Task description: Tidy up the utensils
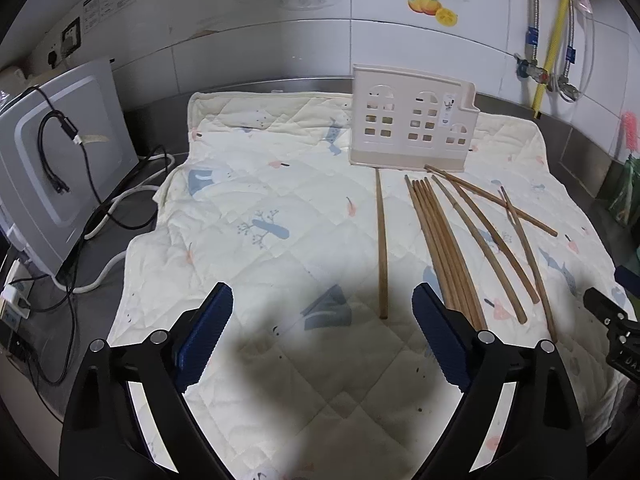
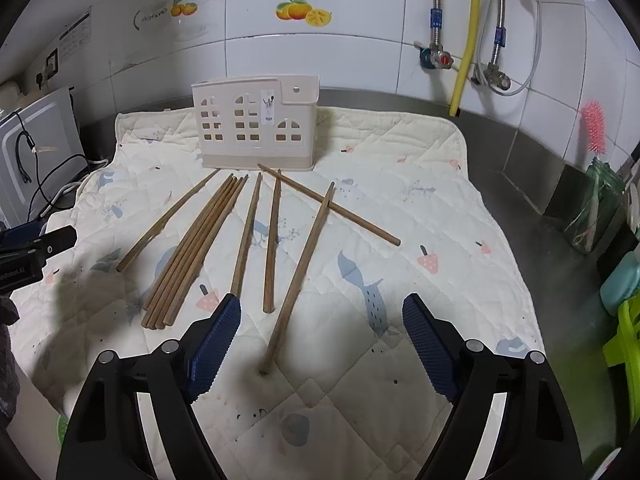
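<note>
Several wooden chopsticks [image 1: 448, 248] lie loose on a quilted cloth [image 1: 280, 216], in front of a cream utensil holder [image 1: 412, 120] with window cut-outs. One chopstick [image 1: 382, 244] lies apart to the left. My left gripper [image 1: 322, 308] is open and empty, above the cloth, with that single chopstick's near end between its fingers. In the right wrist view the chopsticks [image 2: 192, 256] fan out before the holder [image 2: 256, 124]. My right gripper [image 2: 322, 316] is open and empty, with one chopstick [image 2: 300, 276] reaching toward its left finger.
A grey appliance [image 1: 60, 168] with black cables stands at the left on the steel counter. Pipes and a yellow hose [image 2: 466, 40] run down the tiled wall. A pink brush [image 2: 594, 128], a jar and green items crowd the right edge. The other gripper shows at far left [image 2: 32, 252].
</note>
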`<state>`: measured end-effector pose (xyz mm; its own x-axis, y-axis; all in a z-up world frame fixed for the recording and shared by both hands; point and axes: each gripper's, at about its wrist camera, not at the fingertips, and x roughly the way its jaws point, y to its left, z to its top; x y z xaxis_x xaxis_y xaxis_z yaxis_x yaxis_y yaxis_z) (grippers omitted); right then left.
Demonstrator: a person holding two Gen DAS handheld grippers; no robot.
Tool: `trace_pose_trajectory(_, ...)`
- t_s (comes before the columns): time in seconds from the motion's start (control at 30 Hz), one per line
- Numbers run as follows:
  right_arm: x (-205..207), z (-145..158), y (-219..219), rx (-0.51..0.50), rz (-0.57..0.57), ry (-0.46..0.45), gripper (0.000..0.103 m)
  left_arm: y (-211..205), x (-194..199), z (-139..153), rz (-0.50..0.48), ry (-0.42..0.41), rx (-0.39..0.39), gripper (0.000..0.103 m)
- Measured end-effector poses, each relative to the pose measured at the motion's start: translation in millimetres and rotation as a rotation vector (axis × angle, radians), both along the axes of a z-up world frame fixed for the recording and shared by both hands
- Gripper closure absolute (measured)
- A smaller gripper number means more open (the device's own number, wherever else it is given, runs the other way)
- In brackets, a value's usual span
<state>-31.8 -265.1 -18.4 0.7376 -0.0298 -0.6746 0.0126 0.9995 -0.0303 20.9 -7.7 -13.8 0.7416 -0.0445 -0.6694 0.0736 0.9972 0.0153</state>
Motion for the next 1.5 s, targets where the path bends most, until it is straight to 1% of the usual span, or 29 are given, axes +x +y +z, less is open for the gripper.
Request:
trace_pose_trajectory(0.17,7.5,-1.6,-3.3,-0.008,0.016,0.012,0.023,-5.0,10.1,0.7,-0.022,0.008,0.001,0.014)
trace_pose_trajectory(0.27,13.4,-1.8,-11.2,0.005,0.026,0.018,0.024,-7.3,15.5,1.5,-0.031,0.006,0.012,0.017)
trace_pose_trajectory(0.3,15.9,-2.3,-14.1,0.009,0.028,0.023,0.027,-7.7,17.2,1.8,-0.032,0.005,0.014,0.018)
trace_pose_trajectory(0.4,25.8,-2.1,-23.9,0.013,0.042,0.028,0.033,-7.1,25.3,1.5,-0.04,0.013,0.011,0.025)
trace_pose_trajectory(0.43,30.3,-2.0,-27.5,0.012,0.05,0.03,0.033,-6.3,27.6,1.1,-0.042,0.02,0.007,0.029)
trace_pose_trajectory(0.5,37.4,-2.2,-33.1,0.016,0.07,0.036,0.039,-4.6,31.5,-0.5,-0.046,0.031,-0.003,0.036)
trace_pose_trajectory(0.53,43.1,-3.2,-36.9,0.018,0.081,0.04,0.041,-3.9,33.1,-1.3,-0.046,0.035,-0.005,0.04)
trace_pose_trajectory(0.57,47.7,-4.4,-39.7,0.019,0.085,0.048,0.044,-3.1,35.3,-2.8,-0.046,0.039,-0.006,0.043)
trace_pose_trajectory(0.6,53.1,-6.2,-43.1,0.02,0.085,0.059,0.049,-2.3,37.3,-4.4,-0.044,0.046,-0.006,0.045)
trace_pose_trajectory(0.67,62.8,-10.0,-48.8,0.043,0.091,0.087,0.054,-0.5,39.7,-7.3,-0.04,0.053,-0.003,0.051)
trace_pose_trajectory(0.7,65.0,-11.5,-49.0,0.054,0.092,0.1,0.056,0.2,40.6,-8.9,-0.038,0.058,-0.002,0.053)
trace_pose_trajectory(0.77,64.3,-13.6,-44.2,0.061,0.105,0.106,0.058,2.0,42.5,-12.5,-0.035,0.07,-0.004,0.061)
trace_pose_trajectory(0.83,61.0,-17.7,-37.4,0.07,0.107,0.112,0.06,2.5,44.2,-16.2,-0.038,0.08,-0.005,0.064)
trace_pose_trajectory(0.97,53.4,-24.7,-22.2,0.102,0.108,0.112,0.068,1.7,47.6,-22.9,-0.054,0.1,-0.006,0.073)
trace_pose_trajectory(1.07,49.9,-28.8,-11.1,0.101,0.092,0.117,0.073,1.5,49.3,-25.6,-0.065,0.107,-0.009,0.075)
trace_pose_trajectory(1.17,46.8,-32.2,-4.7,0.139,0.088,0.124,0.08,1.5,49.7,-26.8,-0.078,0.113,-0.023,0.076)
trace_pose_trajectory(1.23,45.7,-35.1,-0.4,0.14,0.084,0.13,0.084,1.0,49.2,-28.3,-0.086,0.116,-0.025,0.076)
trace_pose_trajectory(1.3,46.1,-38.7,2.9,0.14,0.076,0.142,0.09,0.9,49.8,-30.0,-0.094,0.123,-0.032,0.077)
trace_pose_trajectory(1.37,45.5,-43.0,5.8,0.128,0.06,0.153,0.093,0.7,50.2,-31.3,-0.105,0.129,-0.038,0.078)
trace_pose_trajectory(1.5,44.1,-47.5,9.9,0.125,0.046,0.155,0.094,-1.0,51.8,-33.6,-0.133,0.143,-0.06,0.079)
